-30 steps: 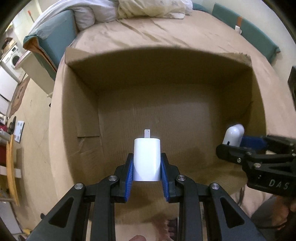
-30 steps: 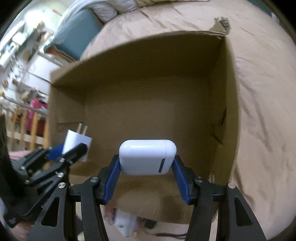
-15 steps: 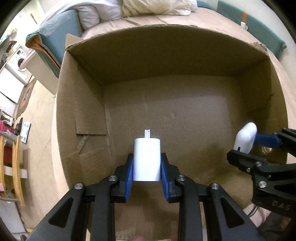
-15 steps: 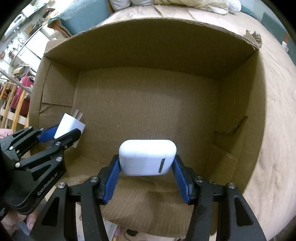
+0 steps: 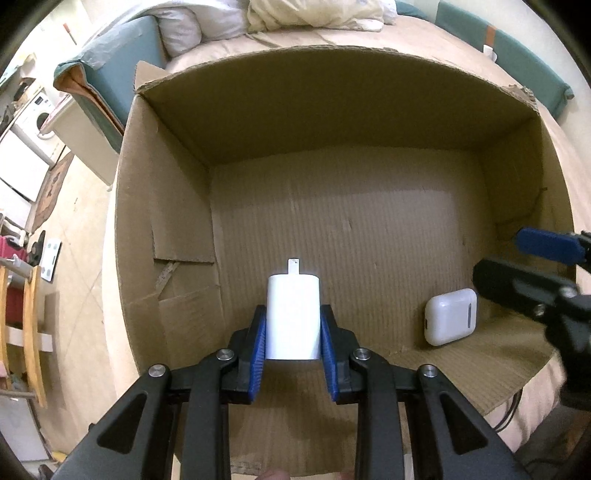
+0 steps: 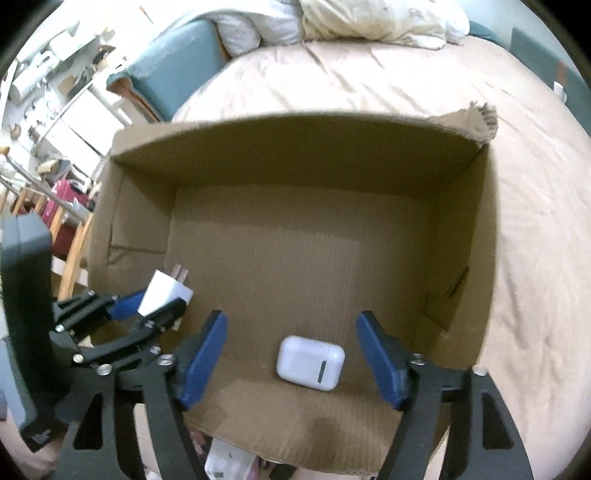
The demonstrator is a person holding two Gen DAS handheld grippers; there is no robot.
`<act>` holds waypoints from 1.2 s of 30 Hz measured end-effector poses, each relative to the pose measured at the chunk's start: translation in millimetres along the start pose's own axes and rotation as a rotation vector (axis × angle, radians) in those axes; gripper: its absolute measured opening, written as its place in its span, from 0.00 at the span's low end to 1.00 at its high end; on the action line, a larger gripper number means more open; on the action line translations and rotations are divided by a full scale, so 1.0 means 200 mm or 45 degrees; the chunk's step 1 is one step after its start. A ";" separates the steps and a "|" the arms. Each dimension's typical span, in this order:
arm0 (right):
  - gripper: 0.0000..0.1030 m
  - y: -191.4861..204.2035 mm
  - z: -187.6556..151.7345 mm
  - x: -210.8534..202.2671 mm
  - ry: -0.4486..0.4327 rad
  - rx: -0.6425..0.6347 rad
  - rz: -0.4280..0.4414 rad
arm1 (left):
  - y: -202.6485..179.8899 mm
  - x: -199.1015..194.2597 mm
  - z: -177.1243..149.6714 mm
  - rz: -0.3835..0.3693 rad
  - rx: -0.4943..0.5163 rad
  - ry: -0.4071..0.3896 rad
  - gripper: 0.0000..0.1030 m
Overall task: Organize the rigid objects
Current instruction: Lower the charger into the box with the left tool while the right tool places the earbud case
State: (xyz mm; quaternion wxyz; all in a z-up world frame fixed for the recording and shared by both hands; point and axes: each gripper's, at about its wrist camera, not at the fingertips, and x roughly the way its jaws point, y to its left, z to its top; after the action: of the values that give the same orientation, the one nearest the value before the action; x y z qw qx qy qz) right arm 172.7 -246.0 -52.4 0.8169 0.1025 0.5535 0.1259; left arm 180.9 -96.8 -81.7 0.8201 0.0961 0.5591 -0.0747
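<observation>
A white plug charger (image 5: 293,320) with metal prongs sits between blue pads, my left gripper (image 5: 293,332) shut on it above the floor of an open cardboard box (image 5: 332,229). The same charger (image 6: 165,293) shows at the left of the right wrist view. A white earbud case (image 6: 311,362) lies on the box floor near the front wall, also seen as the case (image 5: 450,316) at the right of the left wrist view. My right gripper (image 6: 293,354) hangs over it with jaws opening, and the case lies loose between the pads, touching neither.
The box (image 6: 476,236) rests on a bed with a tan sheet (image 6: 535,258). Pillows (image 5: 317,14) and a teal headboard (image 5: 517,62) lie beyond it. Floor, white appliances (image 5: 26,125) and wooden furniture (image 5: 29,332) are at the left.
The right gripper opened and the earbud case dropped from it onto the box floor. The left gripper kept its hold on the charger. Both views now look more into the box.
</observation>
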 end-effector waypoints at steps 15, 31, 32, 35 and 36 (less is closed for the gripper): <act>1.00 -0.04 0.04 -0.11 -0.150 0.090 0.060 | -0.07 -0.09 -0.03 -0.029 0.010 -0.020 0.77; 1.00 -0.03 -0.04 -0.26 -0.198 0.033 0.064 | -0.03 -0.38 -0.11 0.035 -0.029 -0.094 0.82; 1.00 -0.03 -0.05 -0.27 -0.203 0.034 0.063 | -0.01 -0.40 -0.14 0.036 -0.040 -0.094 0.82; 1.00 -0.04 -0.09 -0.29 -0.196 0.047 0.069 | 0.04 -0.43 -0.19 0.019 -0.086 -0.086 0.82; 1.00 -0.04 -0.10 -0.29 -0.193 0.047 0.067 | 0.07 -0.44 -0.22 0.006 -0.113 -0.079 0.82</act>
State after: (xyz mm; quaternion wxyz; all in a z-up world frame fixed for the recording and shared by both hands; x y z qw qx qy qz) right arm 134.1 -271.5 -11.0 0.8507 0.1414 0.4895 0.1291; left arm 113.4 -72.4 -14.9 0.8407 0.0585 0.5360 -0.0508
